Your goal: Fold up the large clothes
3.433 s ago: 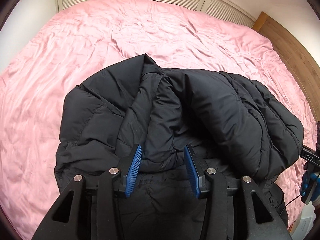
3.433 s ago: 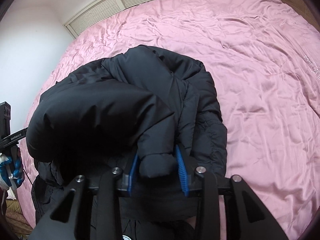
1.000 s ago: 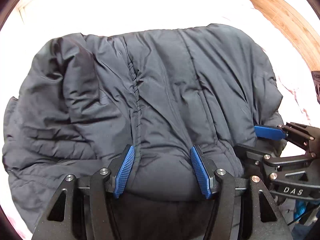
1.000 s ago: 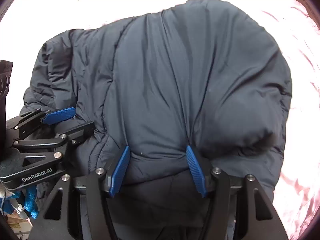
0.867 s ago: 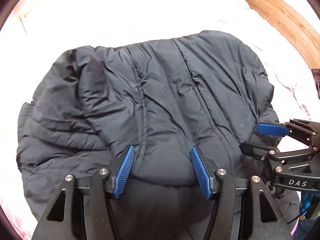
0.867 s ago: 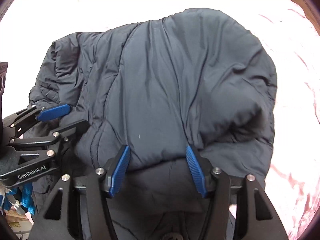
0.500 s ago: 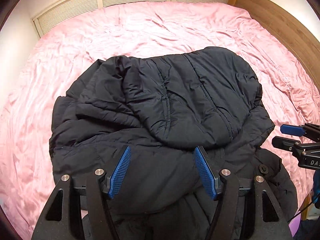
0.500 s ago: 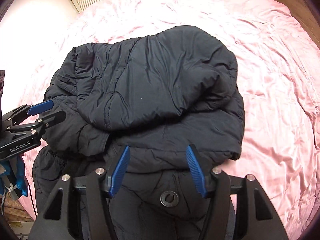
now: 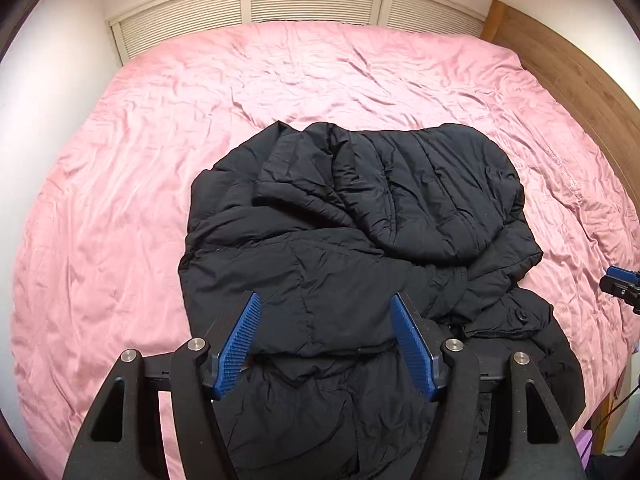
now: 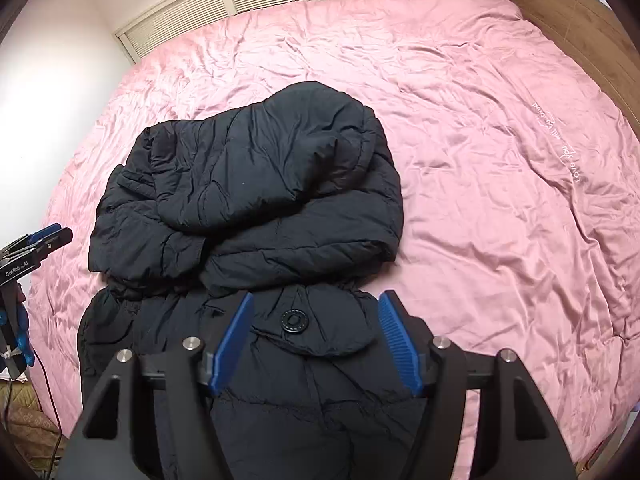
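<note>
A black puffer jacket [image 9: 360, 208] lies bunched on the pink bed cover [image 9: 120, 200], its upper part folded over onto the rest. My left gripper [image 9: 324, 298] hovers above the jacket's near half, open, with no cloth touching its blue pads. In the right wrist view the same jacket [image 10: 256, 184] spreads ahead, a round snap button [image 10: 292, 320] showing between the fingers. My right gripper [image 10: 316, 295] hangs over it with its jaws opening and nothing gripped. Each gripper also shows at the edge of the other's view: the right gripper [image 9: 620, 284], the left gripper [image 10: 40, 240].
The pink bed cover [image 10: 500, 200] fills most of both views. A wooden headboard [image 9: 568, 64] runs along the right, and louvred white panels [image 9: 312, 0] line the far wall. A blue-gloved hand [image 10: 16, 320] holds the left gripper near the bed's edge.
Both grippers let go of the folded-over jacket part and drew back and up. The jacket now lies smaller in view, resting on the bed on its own.
</note>
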Available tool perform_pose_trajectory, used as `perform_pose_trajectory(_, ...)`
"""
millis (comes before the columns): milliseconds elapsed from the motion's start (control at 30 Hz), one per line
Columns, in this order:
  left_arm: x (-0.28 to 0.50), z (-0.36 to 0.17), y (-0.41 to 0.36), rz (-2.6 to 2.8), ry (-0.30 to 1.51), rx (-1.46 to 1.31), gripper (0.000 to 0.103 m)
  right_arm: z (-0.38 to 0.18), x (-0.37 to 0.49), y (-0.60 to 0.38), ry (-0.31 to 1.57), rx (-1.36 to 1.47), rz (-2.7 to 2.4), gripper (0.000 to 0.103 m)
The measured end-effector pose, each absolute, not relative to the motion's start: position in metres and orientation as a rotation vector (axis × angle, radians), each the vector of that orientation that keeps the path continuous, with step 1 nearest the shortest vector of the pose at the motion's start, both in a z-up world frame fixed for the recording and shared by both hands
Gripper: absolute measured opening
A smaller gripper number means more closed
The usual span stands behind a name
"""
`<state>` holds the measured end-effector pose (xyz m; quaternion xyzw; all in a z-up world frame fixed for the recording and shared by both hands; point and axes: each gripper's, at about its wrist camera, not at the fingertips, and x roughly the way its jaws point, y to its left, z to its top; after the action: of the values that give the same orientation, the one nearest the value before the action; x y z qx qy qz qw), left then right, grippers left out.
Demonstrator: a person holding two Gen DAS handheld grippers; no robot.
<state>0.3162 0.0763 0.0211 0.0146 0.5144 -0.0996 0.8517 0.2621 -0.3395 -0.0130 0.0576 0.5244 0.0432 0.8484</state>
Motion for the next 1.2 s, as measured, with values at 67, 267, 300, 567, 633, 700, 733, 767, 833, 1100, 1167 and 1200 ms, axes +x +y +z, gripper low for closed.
perform_pose_trajectory(67, 0.309, 0.021, 0.088, -0.194, 1.092, 0.023, 0.068, -0.01, 0.252, -0.347, 1.104, 0.127, 0.079, 0.065)
perform_pose_trajectory(267, 0.286, 0.017, 0.125, -0.123, 1.123, 0.021, 0.08, -0.011, 0.222, -0.376, 1.112, 0.177, 0.028, 0.068)
perform_pose_trajectory(300, 0.284, 0.017, 0.131, -0.109, 1.127, 0.017, 0.082, -0.013, 0.218, -0.38, 1.114, 0.185, 0.018, 0.069)
perform_pose_trajectory(567, 0.269, 0.018, 0.178, -0.031, 1.146, -0.029, 0.087, -0.018, 0.184, -0.428, 1.127, 0.235, -0.083, 0.072)
perform_pose_trajectory(633, 0.266, 0.015, 0.184, -0.017, 1.156, -0.036, 0.089, -0.019, 0.176, -0.44, 1.129, 0.248, -0.111, 0.074)
perform_pose_trajectory(700, 0.262, 0.013, 0.189, -0.011, 1.168, -0.048, 0.09, -0.021, 0.169, -0.451, 1.133, 0.268, -0.132, 0.075)
perform_pose_trajectory(733, 0.261, 0.012, 0.191, -0.007, 1.173, -0.051, 0.09, -0.022, 0.165, -0.457, 1.134, 0.277, -0.143, 0.075)
perform_pose_trajectory(767, 0.259, 0.01, 0.192, -0.004, 1.177, -0.054, 0.09, -0.023, 0.161, -0.461, 1.136, 0.282, -0.154, 0.075)
perform_pose_trajectory(833, 0.256, 0.007, 0.194, 0.003, 1.186, -0.062, 0.091, -0.024, 0.154, -0.469, 1.137, 0.291, -0.172, 0.075)
perform_pose_trajectory(1100, 0.25, -0.003, 0.195, 0.009, 1.221, -0.067, 0.092, -0.03, 0.135, -0.484, 1.151, 0.313, -0.2, 0.076)
perform_pose_trajectory(1167, 0.249, -0.005, 0.195, 0.007, 1.229, -0.07, 0.093, -0.034, 0.131, -0.485, 1.157, 0.324, -0.2, 0.076)
perform_pose_trajectory(1200, 0.248, -0.006, 0.195, 0.006, 1.234, -0.071, 0.094, -0.036, 0.129, -0.486, 1.16, 0.33, -0.199, 0.076)
